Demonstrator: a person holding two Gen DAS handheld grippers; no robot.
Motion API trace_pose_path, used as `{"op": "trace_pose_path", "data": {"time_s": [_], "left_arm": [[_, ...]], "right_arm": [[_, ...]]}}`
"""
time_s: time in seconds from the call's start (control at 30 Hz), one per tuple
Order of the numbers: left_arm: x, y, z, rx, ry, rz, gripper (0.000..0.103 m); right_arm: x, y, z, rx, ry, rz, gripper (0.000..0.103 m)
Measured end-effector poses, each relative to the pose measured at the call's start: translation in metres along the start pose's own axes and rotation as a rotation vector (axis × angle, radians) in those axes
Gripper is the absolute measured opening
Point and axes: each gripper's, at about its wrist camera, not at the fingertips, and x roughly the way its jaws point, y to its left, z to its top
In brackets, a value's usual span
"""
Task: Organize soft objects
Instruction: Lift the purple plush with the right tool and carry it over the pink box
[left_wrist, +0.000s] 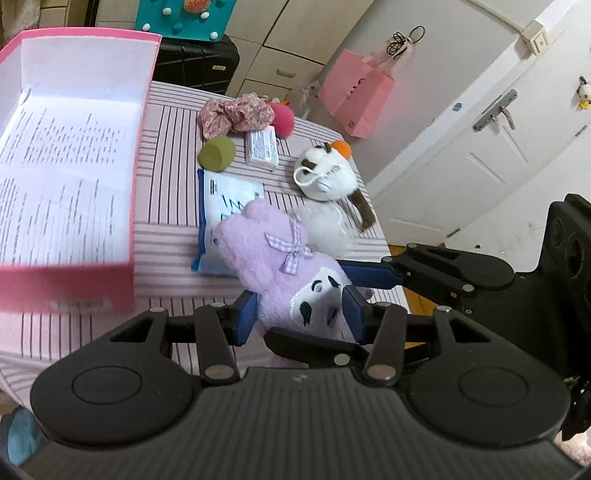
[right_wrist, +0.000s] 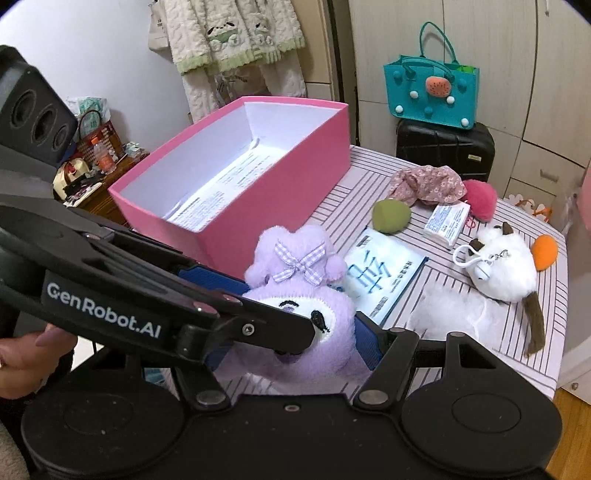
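A purple plush toy (left_wrist: 280, 254) with a checked bow hangs just above the striped table, near its front edge. My left gripper (left_wrist: 300, 317) is shut on the toy's face end, its blue pads pressing both sides. My right gripper (right_wrist: 295, 347) is also shut on the purple plush toy (right_wrist: 295, 258), reaching in from the right, with one blue finger (left_wrist: 369, 275) showing in the left wrist view. The open pink box (right_wrist: 280, 206), lined with printed paper, stands right behind the toy. A white plush (right_wrist: 502, 269) with an orange ear lies to the right.
On the striped tablecloth (right_wrist: 517, 343) lie a green sponge (right_wrist: 390, 216), a floral scrunchie (right_wrist: 428, 182), a pink pompom (right_wrist: 480, 197), a tissue pack (right_wrist: 445, 221) and a blue-and-white packet (right_wrist: 380, 273). A black suitcase (right_wrist: 443, 147) bearing a teal bag stands behind the table.
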Motion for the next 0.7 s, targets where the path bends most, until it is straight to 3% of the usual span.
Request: {"op": "trace_pose_path", "data": {"time_s": [0.37,0.7], "left_arm": [[-0.060,0.008,-0.028,-0.014,0.036,-0.009,0.048],[-0.108,0.031,-0.023,-0.020,0.006,0.012,0.048]], "right_arm": [[-0.018,0.058,0.003,-0.072,0.037,0.050,0.073],[-0.014,0.093,0.038,-0.134,0.017,0.108,0.073]]}}
